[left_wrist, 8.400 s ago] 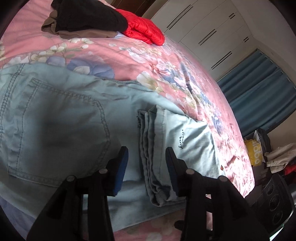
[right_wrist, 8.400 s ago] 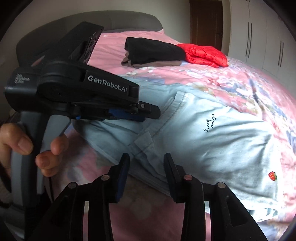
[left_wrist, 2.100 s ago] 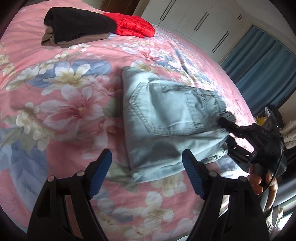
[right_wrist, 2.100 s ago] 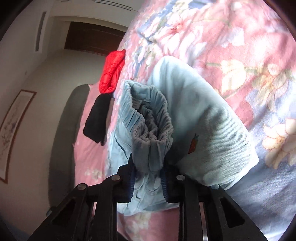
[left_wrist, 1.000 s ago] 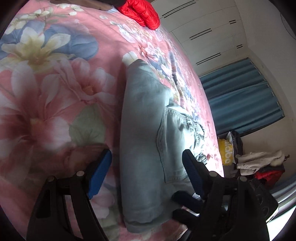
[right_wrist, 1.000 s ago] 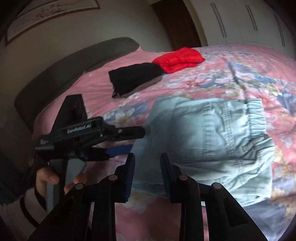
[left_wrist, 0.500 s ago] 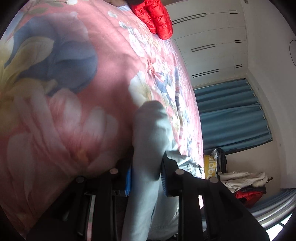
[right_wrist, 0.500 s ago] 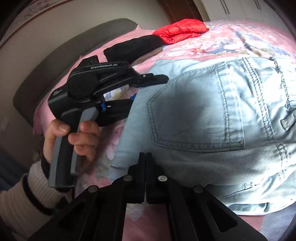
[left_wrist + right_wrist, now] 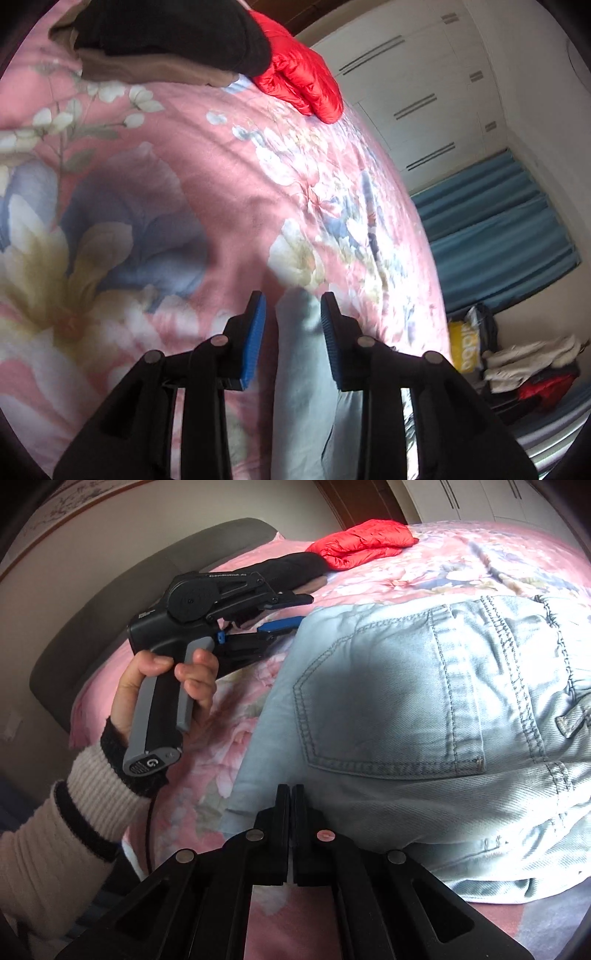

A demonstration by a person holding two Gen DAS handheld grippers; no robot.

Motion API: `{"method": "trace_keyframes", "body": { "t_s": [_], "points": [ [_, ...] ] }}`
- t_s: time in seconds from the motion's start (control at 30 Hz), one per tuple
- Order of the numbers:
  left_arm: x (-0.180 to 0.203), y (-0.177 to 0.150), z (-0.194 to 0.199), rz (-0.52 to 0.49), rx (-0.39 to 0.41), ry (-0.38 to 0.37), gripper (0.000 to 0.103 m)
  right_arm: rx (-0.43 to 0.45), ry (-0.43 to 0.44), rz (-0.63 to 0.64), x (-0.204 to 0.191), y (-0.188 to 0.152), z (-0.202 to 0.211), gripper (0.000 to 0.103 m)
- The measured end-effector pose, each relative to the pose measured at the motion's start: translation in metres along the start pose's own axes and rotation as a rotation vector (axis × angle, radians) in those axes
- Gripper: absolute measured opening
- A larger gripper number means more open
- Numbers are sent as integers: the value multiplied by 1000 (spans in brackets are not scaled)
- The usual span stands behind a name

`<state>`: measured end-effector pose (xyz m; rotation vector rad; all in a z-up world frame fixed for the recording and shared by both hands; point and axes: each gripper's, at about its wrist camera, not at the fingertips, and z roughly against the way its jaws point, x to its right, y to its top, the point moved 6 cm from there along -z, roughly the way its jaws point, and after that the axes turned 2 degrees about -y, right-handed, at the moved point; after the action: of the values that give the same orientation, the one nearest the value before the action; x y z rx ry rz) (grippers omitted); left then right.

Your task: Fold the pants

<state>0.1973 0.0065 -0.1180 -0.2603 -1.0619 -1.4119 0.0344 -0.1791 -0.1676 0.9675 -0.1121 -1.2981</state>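
The folded light-blue denim pants (image 9: 424, 720) lie on the pink floral bedspread (image 9: 461, 572), back pocket up. In the left wrist view the pants' far edge (image 9: 299, 362) lies between my left gripper's (image 9: 293, 321) blue pads, which stand apart from it; the jaws are open. The right wrist view shows that left gripper (image 9: 284, 616) at the pants' far left corner, held by a hand. My right gripper (image 9: 291, 794) is shut with nothing between its fingers, at the pants' near edge.
A black and tan folded garment (image 9: 166, 40) and a red puffer jacket (image 9: 303, 81) lie at the head of the bed. White wardrobe doors (image 9: 424, 92) and blue curtains (image 9: 498, 229) stand beyond. A clothes pile (image 9: 528, 369) lies past the bed's edge.
My left gripper was shut on the pants' edge half a second ago; now its jaws have opened and released it. My right gripper stays shut at the near edge.
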Motion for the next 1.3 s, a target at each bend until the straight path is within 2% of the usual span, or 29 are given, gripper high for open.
{"method": "trace_keyframes", "body": {
  "t_s": [0.07,0.1,0.17,0.23,0.33,0.4,0.43,0.47,0.53,0.6,0.73,0.83,0.87,0.9,0.97,1.03,1.13,1.23,1.3],
  "points": [
    [11,-17,9,-76,-14,27,31,26,3,5,1,5,11,9],
    [16,-26,15,-109,-20,34,36,52,-12,6,3,7,21,14],
    [24,-45,25,-183,-28,61,42,112,-57,-3,11,15,41,16],
    [34,-66,30,-257,-52,74,45,174,-125,-21,25,24,62,16],
    [49,-99,27,-372,-87,87,45,232,-273,-48,54,34,84,16],
    [55,-123,23,-440,-122,99,46,234,-342,-63,70,34,89,16],
    [52,-125,6,-461,-150,115,46,223,-377,-66,78,31,87,16],
    [48,-132,-6,-474,-176,144,46,183,-390,-82,86,25,81,16],
    [43,-141,-21,-523,-194,208,46,96,-344,-148,97,13,64,13],
    [46,-142,-22,-570,-185,241,46,92,-338,-156,99,8,60,10],
    [53,-140,-11,-542,-186,208,49,94,-368,-146,86,11,68,11],
    [57,-152,2,-546,-181,194,51,135,-326,-125,73,11,79,13],
    [57,-155,3,-543,-185,189,53,155,-325,-103,67,10,80,20],
    [56,-158,4,-536,-190,184,55,171,-314,-74,59,9,82,22],
    [52,-161,3,-524,-193,188,55,181,-271,-22,44,4,79,22],
    [52,-163,2,-526,-191,194,55,147,-272,33,34,-3,67,22],
    [53,-165,1,-537,-191,217,55,67,-371,104,35,-14,41,23],
    [55,-166,6,-528,-189,217,58,70,-362,92,37,-14,42,23],
    [55,-165,12,-486,-191,182,71,56,-334,60,39,-13,50,23]
  ]
}}
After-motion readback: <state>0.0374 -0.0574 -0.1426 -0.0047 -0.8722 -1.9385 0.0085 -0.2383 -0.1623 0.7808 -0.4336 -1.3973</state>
